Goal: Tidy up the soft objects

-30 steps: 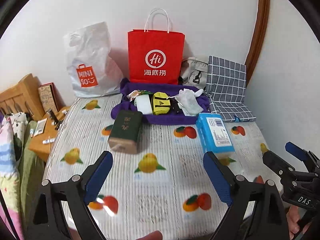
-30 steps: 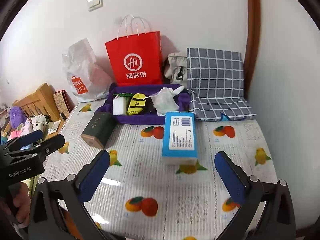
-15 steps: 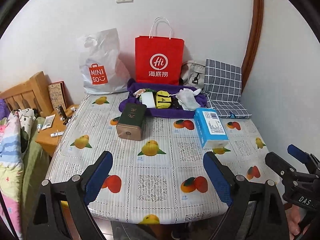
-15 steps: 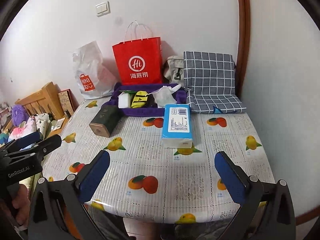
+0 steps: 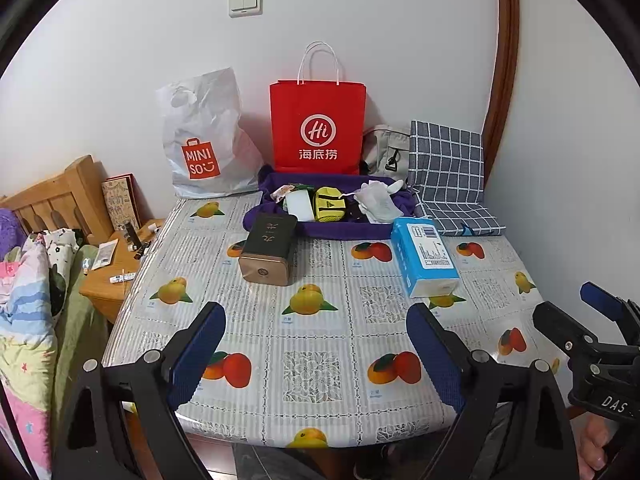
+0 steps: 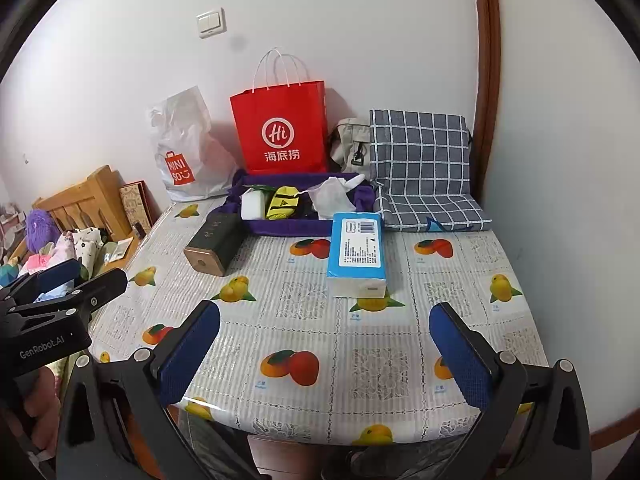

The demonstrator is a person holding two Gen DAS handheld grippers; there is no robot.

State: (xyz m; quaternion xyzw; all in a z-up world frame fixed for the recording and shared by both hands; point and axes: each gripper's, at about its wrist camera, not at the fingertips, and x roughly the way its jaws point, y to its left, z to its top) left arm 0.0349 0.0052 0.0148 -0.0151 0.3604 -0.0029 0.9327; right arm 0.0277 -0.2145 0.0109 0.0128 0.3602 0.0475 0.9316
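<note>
At the back of the fruit-print table (image 5: pixel 316 364) a purple fabric tray (image 5: pixel 340 231) holds a white sponge block (image 5: pixel 298 202), a yellow pouch (image 5: pixel 329 210) and a crumpled white cloth (image 5: pixel 378 204). A blue tissue pack (image 5: pixel 424 254) (image 6: pixel 357 246) lies in front of it on the right, and a dark tin box (image 5: pixel 268 248) (image 6: pixel 214 242) on the left. My left gripper (image 5: pixel 315 312) hangs open over the table's front part, holding nothing. My right gripper (image 6: pixel 325 312) is open beside it, to its right, also holding nothing.
A red paper bag (image 5: pixel 318 128), a white plastic shopping bag (image 5: pixel 204 140), a beige bag (image 5: pixel 386 152) and a grey checked cushion (image 5: pixel 450 168) line the back wall. A wooden nightstand (image 5: pixel 114 264) and bedding (image 5: pixel 28 300) lie left; a wall closes the right.
Both grippers have drawn back from the table together. Its front edge has come into view and the objects look farther away. The jaws have stayed wide.
</note>
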